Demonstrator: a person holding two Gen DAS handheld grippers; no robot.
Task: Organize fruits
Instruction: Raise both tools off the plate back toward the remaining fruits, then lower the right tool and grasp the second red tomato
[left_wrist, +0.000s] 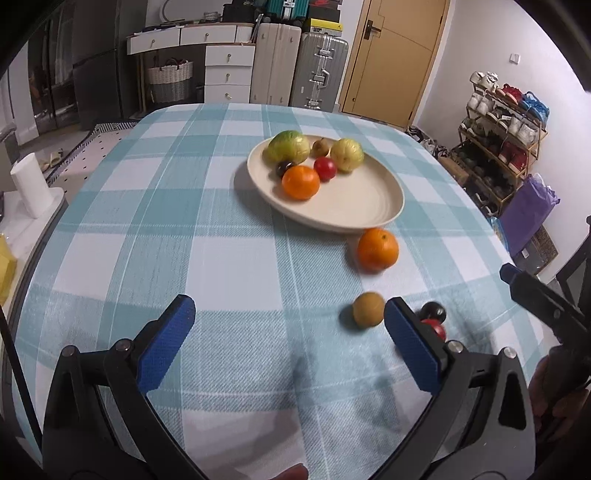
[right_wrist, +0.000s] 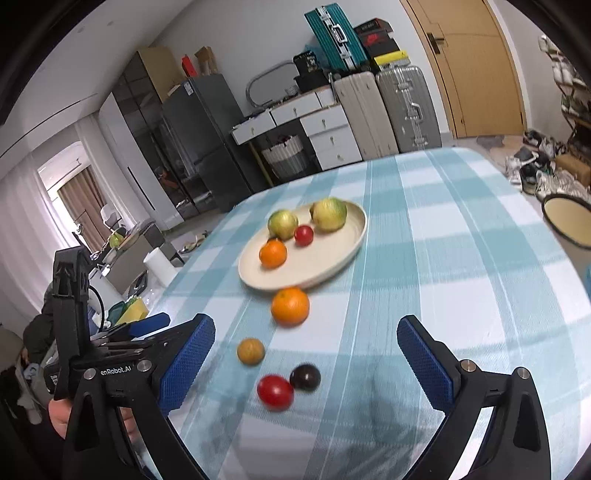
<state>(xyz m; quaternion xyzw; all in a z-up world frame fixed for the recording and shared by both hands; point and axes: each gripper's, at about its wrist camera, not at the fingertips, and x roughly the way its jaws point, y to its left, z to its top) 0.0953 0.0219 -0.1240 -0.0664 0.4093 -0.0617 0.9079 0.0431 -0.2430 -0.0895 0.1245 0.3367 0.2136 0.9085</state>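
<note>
A cream plate (left_wrist: 354, 206) (right_wrist: 332, 258) on the checked tablecloth holds two green-yellow fruits (left_wrist: 289, 147), an orange (left_wrist: 300, 182), a red fruit (left_wrist: 325, 168) and small dark ones. Loose on the cloth lie an orange (left_wrist: 377, 249) (right_wrist: 290, 306), a brown-yellow fruit (left_wrist: 368, 309) (right_wrist: 250, 351), a dark plum (left_wrist: 433, 311) (right_wrist: 305, 377) and a red fruit (left_wrist: 436, 328) (right_wrist: 275, 392). My left gripper (left_wrist: 288, 343) is open and empty, its right finger beside the brown fruit. My right gripper (right_wrist: 306, 365) is open, empty, above the plum and red fruit.
The table edge curves away at left and right. A white paper roll (left_wrist: 31, 188) stands off the table's left. Suitcases (left_wrist: 317, 70), drawers and a shoe rack (left_wrist: 502, 136) line the room behind. A round stool (right_wrist: 569, 221) sits at the right.
</note>
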